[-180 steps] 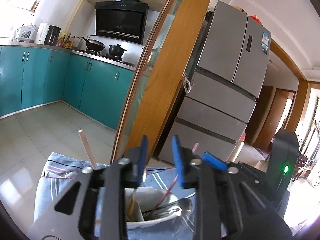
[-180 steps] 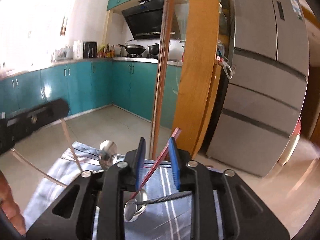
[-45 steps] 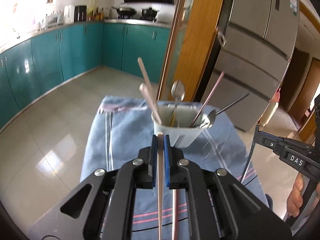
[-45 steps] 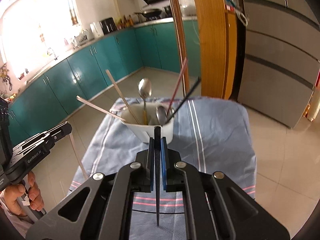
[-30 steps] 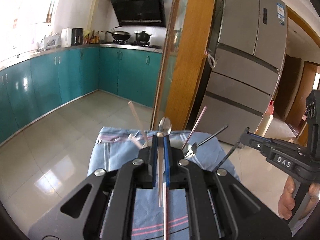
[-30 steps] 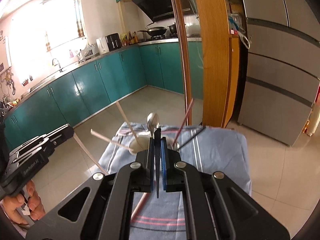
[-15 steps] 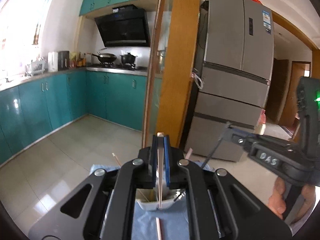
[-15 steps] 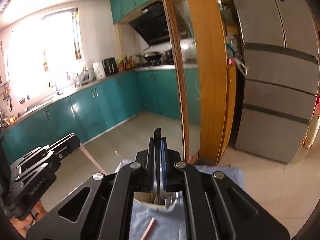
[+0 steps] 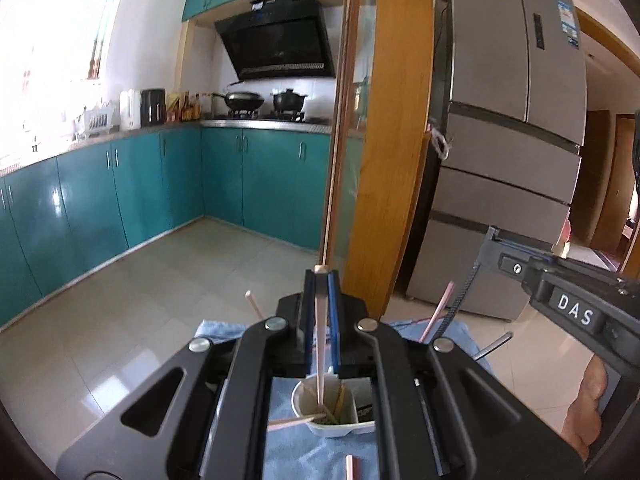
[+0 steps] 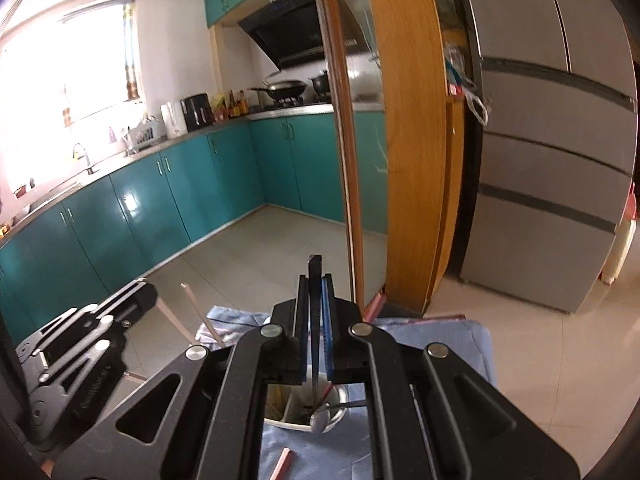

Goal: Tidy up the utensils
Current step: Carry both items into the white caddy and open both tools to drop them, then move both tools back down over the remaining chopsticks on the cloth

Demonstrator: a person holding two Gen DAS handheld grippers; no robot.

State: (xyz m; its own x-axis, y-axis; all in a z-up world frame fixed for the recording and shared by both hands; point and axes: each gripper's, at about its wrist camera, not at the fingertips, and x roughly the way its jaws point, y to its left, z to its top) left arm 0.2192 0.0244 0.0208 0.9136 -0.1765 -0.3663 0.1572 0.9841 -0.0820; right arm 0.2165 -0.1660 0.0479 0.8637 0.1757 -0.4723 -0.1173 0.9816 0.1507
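Clamped between the blue pads of the left gripper [image 9: 320, 320] is a pale pink chopstick [image 9: 319, 360], held upright with its tip inside the white divided utensil cup [image 9: 332, 426] below. A black chopstick [image 10: 315, 320] is pinched likewise by the right gripper [image 10: 315, 328] above that cup, on blue striped cloth [image 10: 472, 344].

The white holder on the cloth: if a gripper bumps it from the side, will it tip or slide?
The holder looks fairly low and wide, so it probably resists tipping. Several chopsticks lean out over its rim, like the pink chopstick, so a knock high on them could lever it over. The blue cloth beneath probably adds grip, so it likely slides little.
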